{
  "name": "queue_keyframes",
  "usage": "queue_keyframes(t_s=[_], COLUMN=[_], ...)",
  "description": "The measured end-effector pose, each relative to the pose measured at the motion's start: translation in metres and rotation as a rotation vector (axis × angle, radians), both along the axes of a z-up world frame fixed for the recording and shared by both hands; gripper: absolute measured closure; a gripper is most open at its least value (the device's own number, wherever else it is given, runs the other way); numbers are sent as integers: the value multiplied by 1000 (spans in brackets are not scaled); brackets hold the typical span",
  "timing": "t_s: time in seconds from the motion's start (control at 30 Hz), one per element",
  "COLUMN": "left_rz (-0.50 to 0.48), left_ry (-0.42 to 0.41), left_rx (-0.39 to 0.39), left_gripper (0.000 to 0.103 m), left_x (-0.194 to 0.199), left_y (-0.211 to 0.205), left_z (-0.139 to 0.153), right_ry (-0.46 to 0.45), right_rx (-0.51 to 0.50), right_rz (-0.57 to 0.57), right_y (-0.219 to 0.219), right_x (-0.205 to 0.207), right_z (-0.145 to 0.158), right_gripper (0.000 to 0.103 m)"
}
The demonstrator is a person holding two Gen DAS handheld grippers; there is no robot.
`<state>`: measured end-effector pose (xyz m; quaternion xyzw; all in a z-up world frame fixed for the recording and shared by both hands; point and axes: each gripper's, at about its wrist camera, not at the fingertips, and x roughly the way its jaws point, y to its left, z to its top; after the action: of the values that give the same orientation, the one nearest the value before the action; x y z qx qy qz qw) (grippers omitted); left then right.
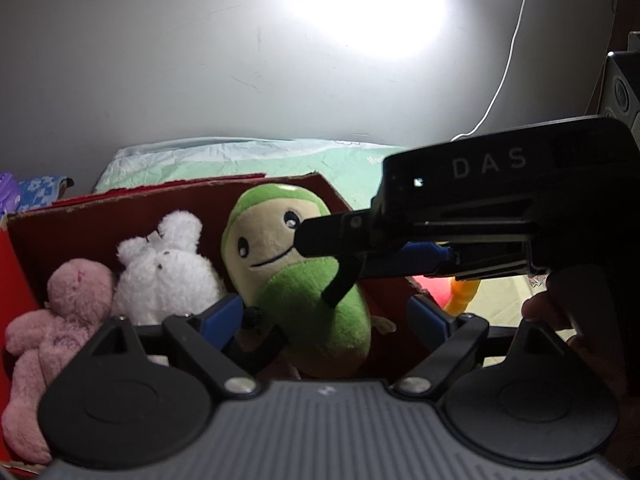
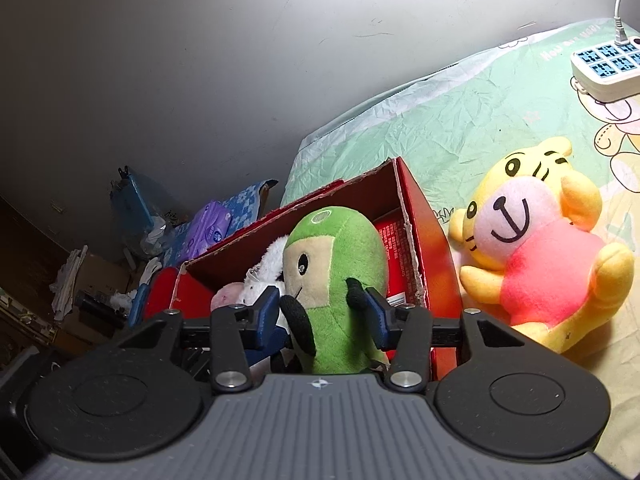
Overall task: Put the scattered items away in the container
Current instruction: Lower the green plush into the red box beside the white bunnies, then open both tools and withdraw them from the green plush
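Green plush toy goes into the red box

Green plush toy [image 2: 340, 280] stands in the red cardboard box [image 2: 420, 224], pinched at its body by the right gripper [image 2: 326, 312]. Left gripper [image 1: 324, 316] is spread. Soft and light; grip mid-body. Yellow tiger plush [image 2: 536, 248] lies outside.

Inside the red box [image 1: 120, 216], a pink plush [image 1: 52, 320], a white plush [image 1: 164, 268] and a green plush [image 1: 304, 280] are seen side by side, the green one flanked by the spread left gripper [image 1: 332, 312] and met from the right by the right gripper [image 1: 320, 256].
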<state>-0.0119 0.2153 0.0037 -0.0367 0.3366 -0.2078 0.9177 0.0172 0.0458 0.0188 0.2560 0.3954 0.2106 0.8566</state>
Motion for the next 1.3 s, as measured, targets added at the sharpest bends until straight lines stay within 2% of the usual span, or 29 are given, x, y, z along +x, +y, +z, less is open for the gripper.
queue_keyframes(t_s=[0.3, 0.63, 0.93, 1.3], left_rz=[20, 43, 76, 135], left_ry=[-17, -33, -47, -8], left_rx=[1, -2, 20, 61], left_gripper=[13, 13, 13, 13], left_x=[-3, -13, -22, -28], left_y=[7, 16, 18, 25], left_z=[4, 10, 16, 11], right_ry=[-68, -96, -104, -81], right_rx=[-66, -44, -72, -83], right_rz=[-11, -42, 5, 28], right_y=[-1, -11, -4, 2], right_x=[-8, -14, -20, -26], right_z=[14, 21, 23, 13], right_gripper=[53, 52, 52, 53])
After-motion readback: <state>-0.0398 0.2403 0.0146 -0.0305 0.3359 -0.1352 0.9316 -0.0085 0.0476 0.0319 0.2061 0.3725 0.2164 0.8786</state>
